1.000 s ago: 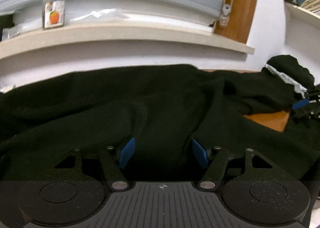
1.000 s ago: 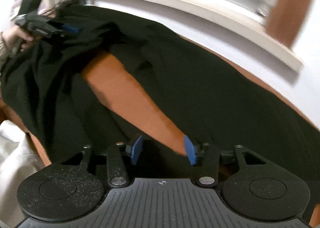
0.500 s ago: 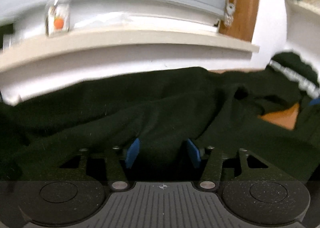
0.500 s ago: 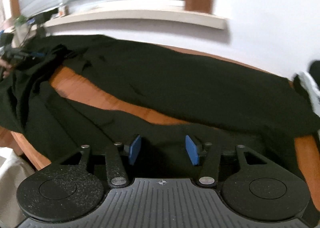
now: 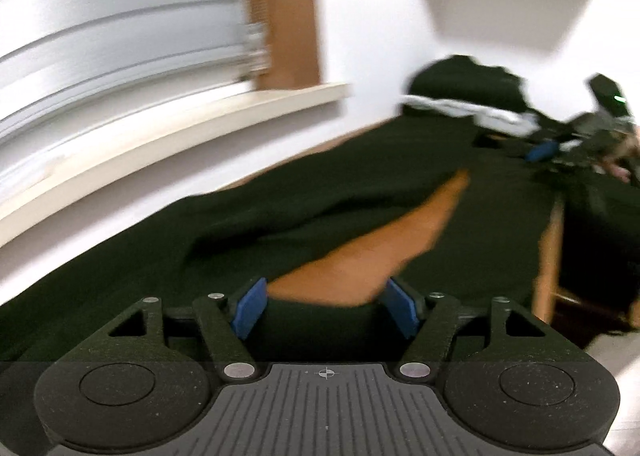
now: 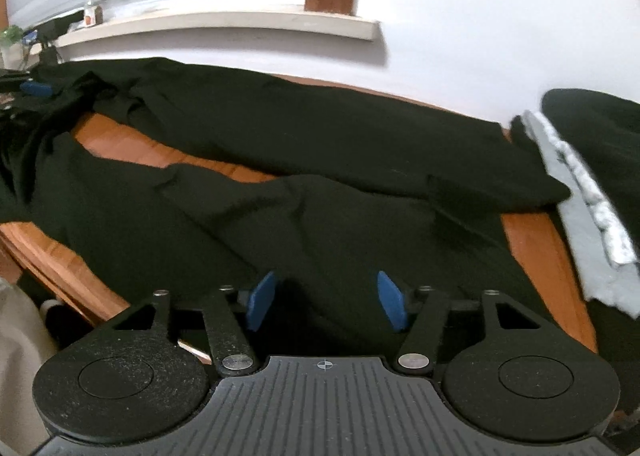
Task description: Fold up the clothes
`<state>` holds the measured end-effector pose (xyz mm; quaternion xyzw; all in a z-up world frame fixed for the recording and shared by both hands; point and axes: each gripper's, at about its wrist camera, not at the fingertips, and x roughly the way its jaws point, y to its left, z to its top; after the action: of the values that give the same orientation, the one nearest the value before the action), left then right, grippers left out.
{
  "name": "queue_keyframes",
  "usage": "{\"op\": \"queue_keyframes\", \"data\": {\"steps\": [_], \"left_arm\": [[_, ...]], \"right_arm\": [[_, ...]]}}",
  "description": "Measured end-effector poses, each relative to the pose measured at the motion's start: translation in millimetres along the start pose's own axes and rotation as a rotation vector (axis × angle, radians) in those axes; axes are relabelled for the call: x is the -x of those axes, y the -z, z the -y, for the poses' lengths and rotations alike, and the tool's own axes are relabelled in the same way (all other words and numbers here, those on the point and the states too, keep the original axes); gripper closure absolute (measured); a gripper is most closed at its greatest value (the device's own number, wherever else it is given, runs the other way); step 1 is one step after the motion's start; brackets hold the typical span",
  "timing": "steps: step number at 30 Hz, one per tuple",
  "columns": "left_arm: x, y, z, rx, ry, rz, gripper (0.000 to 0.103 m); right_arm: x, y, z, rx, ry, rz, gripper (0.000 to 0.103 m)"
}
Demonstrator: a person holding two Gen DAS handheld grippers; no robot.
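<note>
Black trousers lie spread across the wooden table; both the left gripper and right gripper, jaws just opening, stand spread over the cloth, pinching nothing

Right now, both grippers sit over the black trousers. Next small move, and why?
Probably close the right gripper on the near leg of the black trousers: its jaws have just been opening and fabric lies between the pads, unclamped. The legs are still splayed on the wooden table.

White wall, sill — wood tbl
</note>
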<state>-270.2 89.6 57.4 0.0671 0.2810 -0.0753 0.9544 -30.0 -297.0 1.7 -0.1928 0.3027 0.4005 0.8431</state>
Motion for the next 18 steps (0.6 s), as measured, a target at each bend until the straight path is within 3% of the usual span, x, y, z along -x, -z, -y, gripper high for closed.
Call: {"op": "queue_keyframes", "data": {"steps": [7, 18], "left_arm": [[-26, 0, 46, -0.09, 0.07, -0.041, 0.033], [-26, 12, 45, -0.108, 0.045, -0.1, 0.029]], "right_arm": [[19, 25, 20, -0.063, 0.034, -0.002, 0.044], [20, 34, 24, -0.092, 0.039, -0.004, 0.044]]}}
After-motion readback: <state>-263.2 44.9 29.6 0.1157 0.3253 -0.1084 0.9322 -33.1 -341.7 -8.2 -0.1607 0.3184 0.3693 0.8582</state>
